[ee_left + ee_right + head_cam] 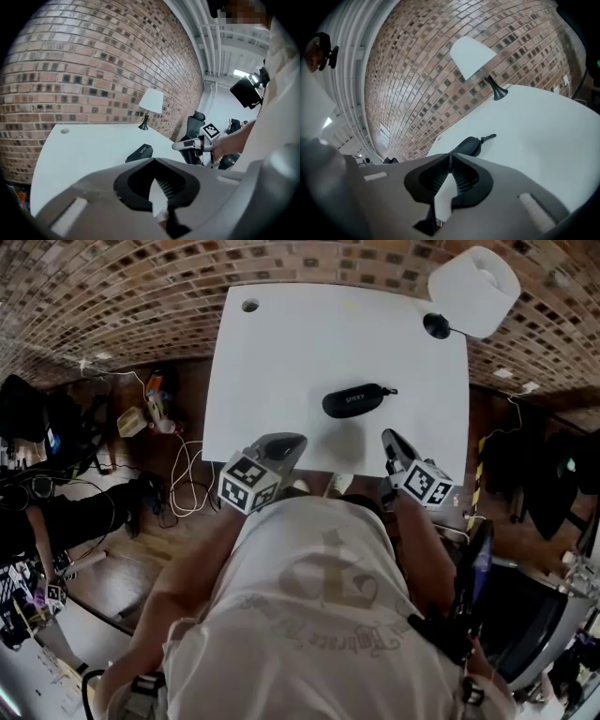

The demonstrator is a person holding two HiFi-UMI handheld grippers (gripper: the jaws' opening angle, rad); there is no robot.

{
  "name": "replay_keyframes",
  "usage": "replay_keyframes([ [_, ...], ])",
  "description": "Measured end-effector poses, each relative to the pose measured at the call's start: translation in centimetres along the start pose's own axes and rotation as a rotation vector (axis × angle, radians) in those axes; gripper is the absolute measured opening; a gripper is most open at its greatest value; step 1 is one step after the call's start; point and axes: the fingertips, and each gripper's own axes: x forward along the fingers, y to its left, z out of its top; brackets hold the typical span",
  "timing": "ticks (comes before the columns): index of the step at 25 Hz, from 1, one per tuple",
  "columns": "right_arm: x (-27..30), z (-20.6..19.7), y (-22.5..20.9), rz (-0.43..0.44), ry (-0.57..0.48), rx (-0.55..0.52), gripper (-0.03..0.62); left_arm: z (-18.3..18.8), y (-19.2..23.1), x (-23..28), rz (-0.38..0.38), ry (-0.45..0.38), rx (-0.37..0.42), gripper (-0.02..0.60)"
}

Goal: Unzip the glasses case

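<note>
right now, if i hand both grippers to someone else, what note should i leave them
Left gripper: shut, empty, at the table's near edge.
Right gripper: shut, empty, also at the near edge.
Glasses case: lies on the white table, ahead of both, untouched, a small strap at its right end.
Done: nothing; the case looks closed.
Left to do: steady the case, find the zip pull, unzip it.

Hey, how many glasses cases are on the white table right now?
1. The black glasses case lies near the middle of the white table. In the head view the lamp shade covers the table's far right corner, so anything under it is hidden.
</note>
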Motion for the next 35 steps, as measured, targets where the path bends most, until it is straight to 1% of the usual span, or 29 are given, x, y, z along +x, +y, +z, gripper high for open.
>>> replay_keyframes([
  [4,-0.9,-2.0,3.3,0.032,0.002,-0.062,0.025,-1.2,1.2,-2.6,0.013,-0.042,-0.052,0.005],
  [7,-1.3,-3.6,6.7,0.104,0.004,-0.097,0.025,-1.8,1.4,-4.1,0.011,-0.072,-0.072,0.005],
  [10,-1.9,-5.1,9.8,0.167,0.014,-0.154,0.025,-2.0,1.2,-5.4,-0.003,-0.105,-0.073,0.005],
  [13,-2.2,-6.0,11.7,0.183,0.017,-0.202,0.023,-2.0,1.2,-6.2,-0.012,-0.128,-0.065,0.005],
  [20,-2.2,-6.5,13.0,0.164,0.019,-0.232,0.023,-2.5,1.0,-8.3,-0.028,-0.165,-0.072,0.005],
  [24,-1.5,-7.2,14.4,0.191,0.037,-0.272,0.023,-2.8,1.9,-9.5,-0.011,-0.190,-0.080,0.005],
  [28,-1.7,-7.8,15.4,0.222,0.048,-0.329,0.023,-3.5,1.8,-9.3,-0.003,-0.203,-0.082,0.005],
  [32,-2.8,-8.4,14.9,0.211,0.034,-0.327,0.023,-3.9,0.2,-8.6,-0.035,-0.197,-0.056,0.005],
  [35,-3.2,-8.8,14.5,0.198,0.032,-0.319,0.023,-4.3,0.0,-8.4,-0.041,-0.189,-0.051,0.005],
])
